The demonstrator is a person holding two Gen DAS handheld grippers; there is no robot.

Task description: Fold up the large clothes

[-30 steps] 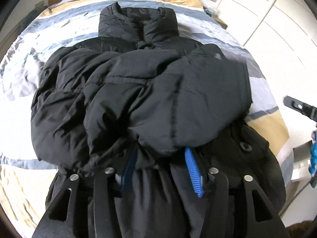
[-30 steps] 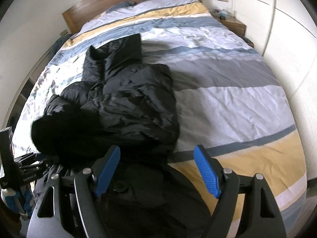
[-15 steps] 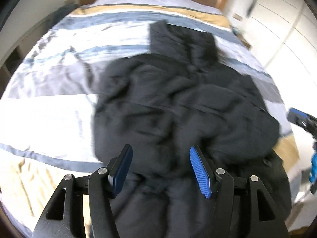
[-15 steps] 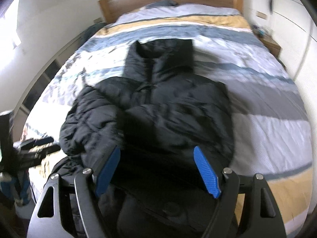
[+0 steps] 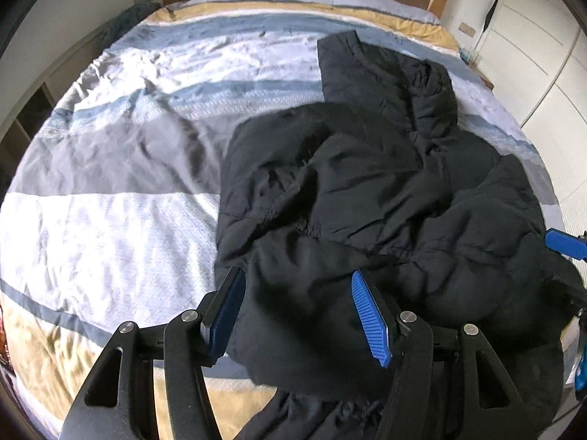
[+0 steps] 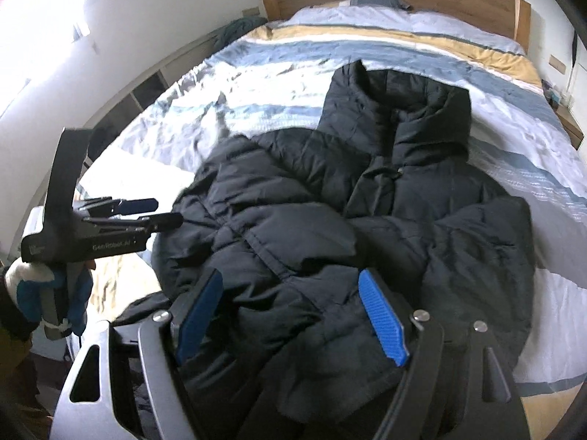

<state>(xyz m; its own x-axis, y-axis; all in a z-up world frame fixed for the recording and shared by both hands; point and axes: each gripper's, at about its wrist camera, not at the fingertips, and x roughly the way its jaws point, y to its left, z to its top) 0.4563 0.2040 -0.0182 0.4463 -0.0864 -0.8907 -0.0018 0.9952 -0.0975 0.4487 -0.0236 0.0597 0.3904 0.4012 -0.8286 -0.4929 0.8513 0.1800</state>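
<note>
Left wrist view: the left gripper (image 5: 297,311) is spread wide above the jacket (image 5: 367,198), which lies on the bed (image 5: 110,220).

Right wrist view: the right gripper (image 6: 290,315) is likewise released, jacket (image 6: 348,227) fabric bulging between its fingers.

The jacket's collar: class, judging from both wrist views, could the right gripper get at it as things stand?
Probably yes. The right gripper is open and holds nothing, and the collar lies exposed at the far end of the black puffer jacket; nothing covers it. It would have to pass forward over the jacket's bulk.
</note>
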